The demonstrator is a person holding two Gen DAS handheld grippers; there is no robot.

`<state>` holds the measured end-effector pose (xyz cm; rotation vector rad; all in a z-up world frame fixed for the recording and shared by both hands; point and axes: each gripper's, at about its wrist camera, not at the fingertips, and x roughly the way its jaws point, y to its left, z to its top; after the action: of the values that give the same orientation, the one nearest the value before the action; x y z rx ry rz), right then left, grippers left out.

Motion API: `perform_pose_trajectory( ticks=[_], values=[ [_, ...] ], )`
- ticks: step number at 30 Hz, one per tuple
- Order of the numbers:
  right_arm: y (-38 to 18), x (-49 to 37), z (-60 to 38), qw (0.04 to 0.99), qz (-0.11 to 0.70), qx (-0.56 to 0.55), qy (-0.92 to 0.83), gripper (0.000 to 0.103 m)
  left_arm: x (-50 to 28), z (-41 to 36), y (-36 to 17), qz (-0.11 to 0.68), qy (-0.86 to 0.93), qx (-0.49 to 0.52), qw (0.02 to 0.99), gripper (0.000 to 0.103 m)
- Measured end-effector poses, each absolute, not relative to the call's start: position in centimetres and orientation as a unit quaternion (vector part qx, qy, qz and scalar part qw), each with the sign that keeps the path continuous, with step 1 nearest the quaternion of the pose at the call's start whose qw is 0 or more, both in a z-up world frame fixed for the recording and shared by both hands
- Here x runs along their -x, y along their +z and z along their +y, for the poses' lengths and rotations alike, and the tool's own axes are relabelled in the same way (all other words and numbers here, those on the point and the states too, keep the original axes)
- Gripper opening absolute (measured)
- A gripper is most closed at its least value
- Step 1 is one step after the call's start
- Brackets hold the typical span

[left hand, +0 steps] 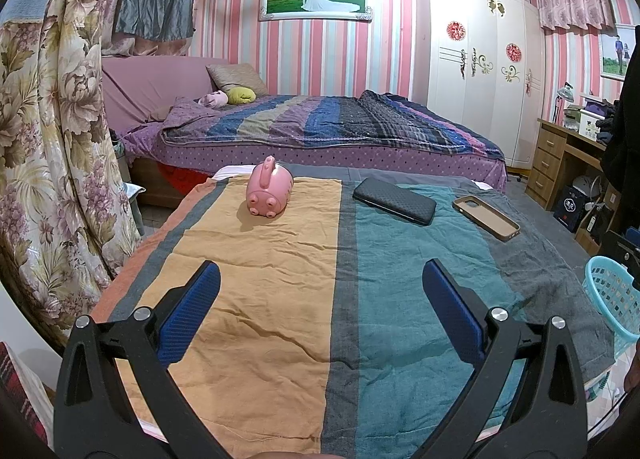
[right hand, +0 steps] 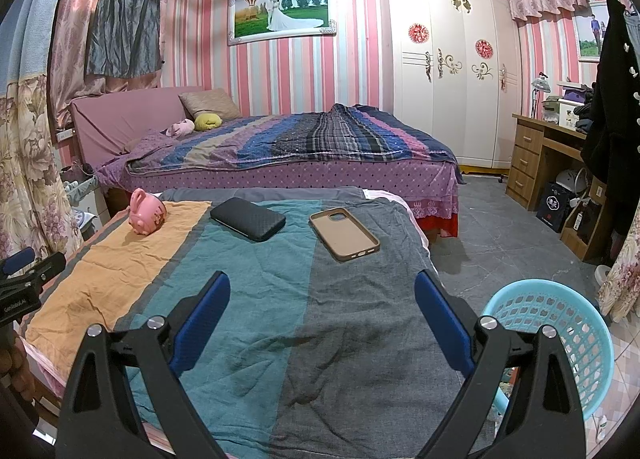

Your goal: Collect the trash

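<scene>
left tongs (left hand: 320,279) gaped wide, empty, over the striped cloth (left hand: 260,299) on the tabletop. right tongs (right hand: 322,291) the same. pink pig toy (left hand: 269,192) at 11 o'clock, black phone case (left hand: 394,200) at 1, tan phone case (left hand: 486,217) at 2. blue basket (right hand: 560,343) at 3 o'clock, off the edge.

This is a bedroom in a home. A made bed (right hand: 288,147) with a striped quilt stands along the far pink-striped wall under a framed wedding photo (right hand: 282,13); a white wardrobe (right hand: 448,67) and wooden desk (right hand: 548,163) stand far right, flowered curtains (left hand: 52,131) hang left.
</scene>
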<state>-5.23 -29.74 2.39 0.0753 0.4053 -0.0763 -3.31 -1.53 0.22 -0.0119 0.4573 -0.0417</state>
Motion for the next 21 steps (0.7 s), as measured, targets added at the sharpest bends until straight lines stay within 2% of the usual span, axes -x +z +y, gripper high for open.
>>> perform_pose_trajectory(
  ticks=[21],
  values=[
    [2.38, 5.38, -30.44, 0.978, 0.201, -0.036, -0.039, 0.092, 3.33, -1.43, 0.41, 0.225, -0.02, 0.008, 0.974, 0.098]
  ],
)
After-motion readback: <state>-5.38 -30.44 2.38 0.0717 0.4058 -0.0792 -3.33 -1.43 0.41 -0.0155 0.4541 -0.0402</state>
